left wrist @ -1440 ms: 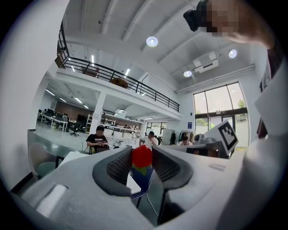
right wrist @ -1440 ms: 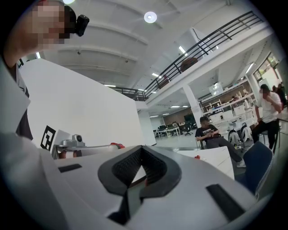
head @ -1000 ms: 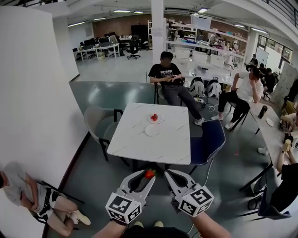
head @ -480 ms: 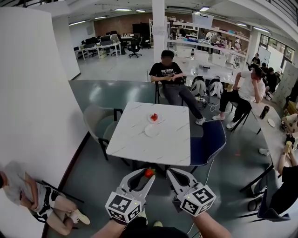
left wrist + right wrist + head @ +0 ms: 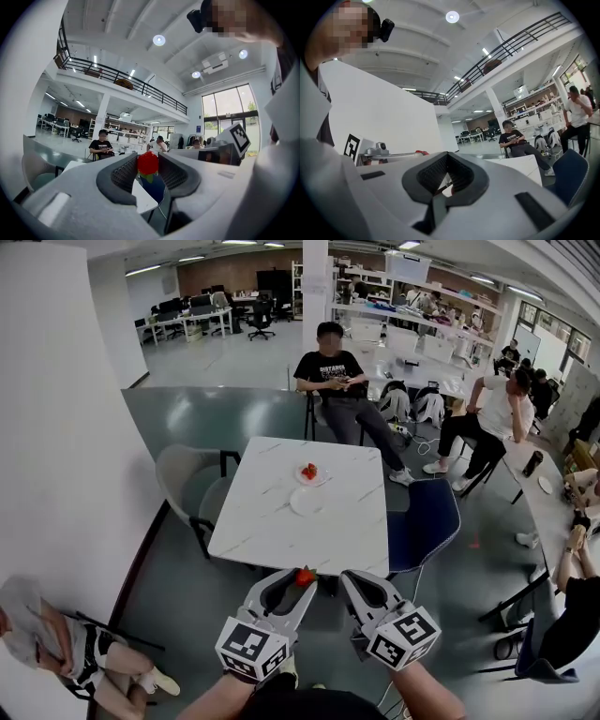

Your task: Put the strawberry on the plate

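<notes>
While we stand short of the table, our left gripper (image 5: 300, 583) is clenched on a small red strawberry with green leaves (image 5: 305, 576), pinched between its jaw tips in the air near the table's front edge. Just beside it, our right gripper (image 5: 354, 585) is closed on nothing. Beyond, the white marbled square table (image 5: 267, 531) carries an empty round white plate (image 5: 306, 503). Just behind that sits a second white plate (image 5: 320, 478) bearing another red strawberry (image 5: 308, 471).
</notes>
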`<act>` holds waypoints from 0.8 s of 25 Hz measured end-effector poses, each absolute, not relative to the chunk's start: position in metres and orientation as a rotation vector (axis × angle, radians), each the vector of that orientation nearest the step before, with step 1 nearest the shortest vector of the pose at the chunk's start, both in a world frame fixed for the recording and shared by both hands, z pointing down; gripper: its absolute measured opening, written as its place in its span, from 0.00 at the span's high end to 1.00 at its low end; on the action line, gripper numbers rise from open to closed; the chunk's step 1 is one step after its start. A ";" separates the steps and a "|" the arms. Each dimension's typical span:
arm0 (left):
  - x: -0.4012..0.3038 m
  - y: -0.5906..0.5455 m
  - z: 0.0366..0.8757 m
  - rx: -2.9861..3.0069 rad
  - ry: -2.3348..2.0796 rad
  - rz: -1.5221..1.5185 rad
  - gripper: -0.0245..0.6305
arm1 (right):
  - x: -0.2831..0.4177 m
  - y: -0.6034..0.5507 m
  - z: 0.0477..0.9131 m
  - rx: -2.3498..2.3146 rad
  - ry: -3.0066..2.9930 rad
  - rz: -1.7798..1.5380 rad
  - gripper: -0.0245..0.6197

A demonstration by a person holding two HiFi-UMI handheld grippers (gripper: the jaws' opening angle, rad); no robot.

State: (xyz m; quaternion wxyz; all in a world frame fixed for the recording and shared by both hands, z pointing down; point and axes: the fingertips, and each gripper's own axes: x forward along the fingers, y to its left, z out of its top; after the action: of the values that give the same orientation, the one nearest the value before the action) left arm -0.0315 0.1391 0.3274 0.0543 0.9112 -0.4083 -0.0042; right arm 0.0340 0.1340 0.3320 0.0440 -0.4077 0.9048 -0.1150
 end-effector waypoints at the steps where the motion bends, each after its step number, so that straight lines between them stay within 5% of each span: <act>1: -0.036 0.129 0.327 2.772 -1.235 -0.010 0.76 | 0.029 0.124 0.331 -1.253 2.763 -0.352 0.96; 20: -0.091 -0.022 0.352 2.793 -1.107 0.029 0.76 | -0.029 -0.014 0.340 -1.392 2.711 -0.361 0.96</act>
State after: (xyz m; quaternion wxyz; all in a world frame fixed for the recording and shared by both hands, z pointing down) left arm -0.0908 -0.0215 0.3523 0.0682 0.9274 -0.3676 0.0096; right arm -0.0288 -0.0144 0.3404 0.0362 -0.4533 0.8828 -0.1175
